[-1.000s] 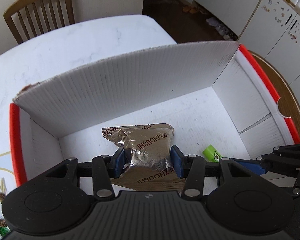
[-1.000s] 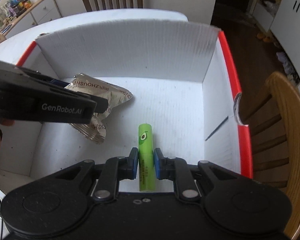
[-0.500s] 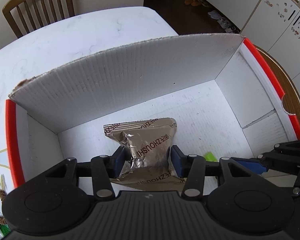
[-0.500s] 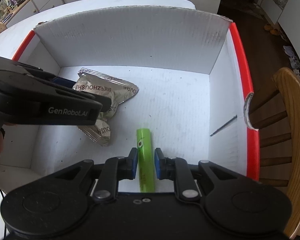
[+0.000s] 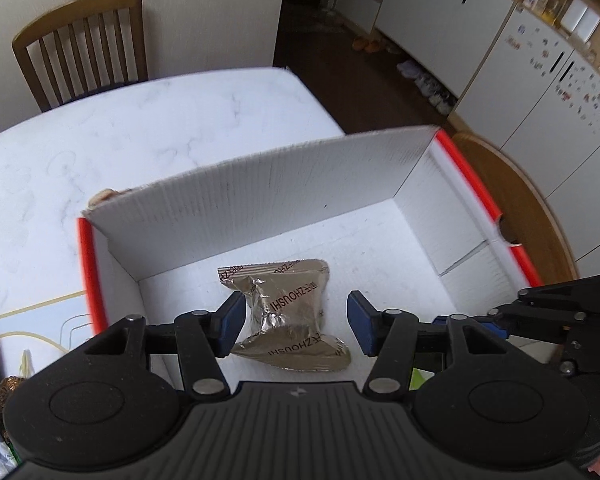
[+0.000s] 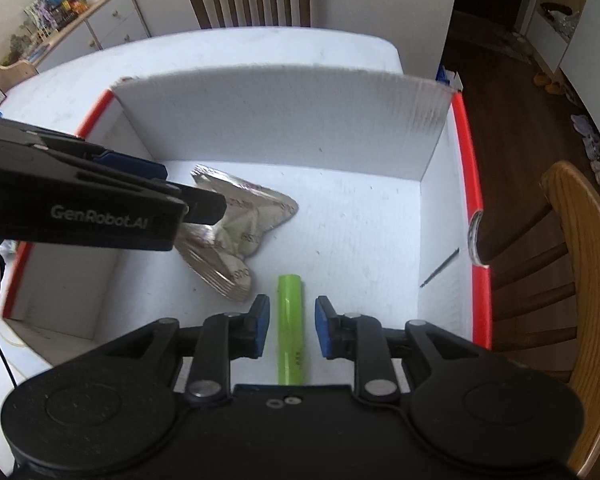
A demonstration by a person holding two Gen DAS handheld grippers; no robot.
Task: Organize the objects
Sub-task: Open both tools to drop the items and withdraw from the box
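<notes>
Crinkled foil of a snack packet (image 5: pixel 286 316) is seen on the floor of the white cardboard box (image 5: pixel 260 200), between the spread pads of the left hand-held gripper (image 5: pixel 296 326), whose jaws have just been opening. A green tube (image 6: pixel 290 328) lies untouched between the parted pads of the right hand-held gripper (image 6: pixel 288 326), likewise just opened.

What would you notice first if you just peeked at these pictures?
First, the big white box with red edges on the white table. Two things lie on its floor side by side: a crinkly shiny foil packet and a bright green tube. The left gripper hangs open around the packet and the right gripper open around the tube, both having just been opening, pads clear.
</notes>
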